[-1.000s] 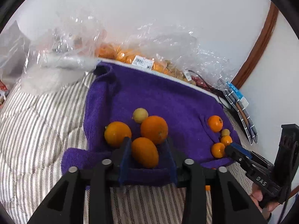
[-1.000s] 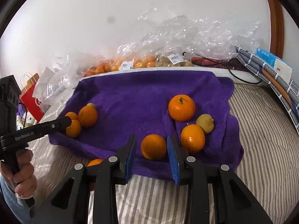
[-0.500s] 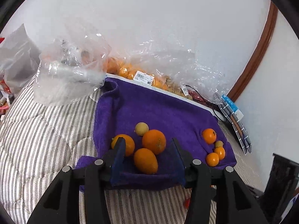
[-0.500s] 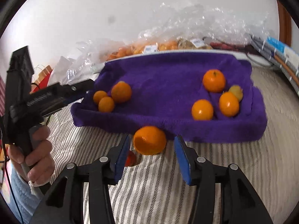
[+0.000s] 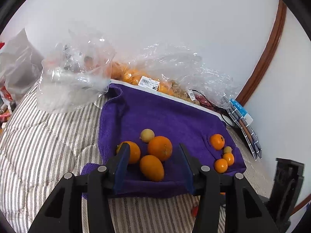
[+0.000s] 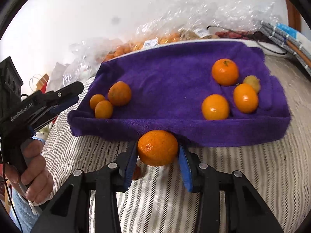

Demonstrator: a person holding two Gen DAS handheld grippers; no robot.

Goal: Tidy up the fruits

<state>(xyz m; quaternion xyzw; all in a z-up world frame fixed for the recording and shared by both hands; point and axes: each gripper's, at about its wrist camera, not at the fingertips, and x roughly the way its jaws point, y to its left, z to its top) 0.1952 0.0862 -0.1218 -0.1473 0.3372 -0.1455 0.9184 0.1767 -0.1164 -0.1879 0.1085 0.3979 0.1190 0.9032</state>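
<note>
Right gripper [image 6: 157,162] clamps one orange [image 6: 157,147]; left gripper [image 5: 153,162] spread; towel [image 6: 171,73] holds eight fruits.

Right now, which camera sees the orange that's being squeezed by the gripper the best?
The right wrist view. The held orange fills the middle, pinched between the right gripper fingers, in front of the purple towel. The left wrist view doesn't show it, only a dark part of the right gripper at its edge.

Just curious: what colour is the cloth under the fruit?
Deep purple towel, clearest in the right wrist view.
</note>
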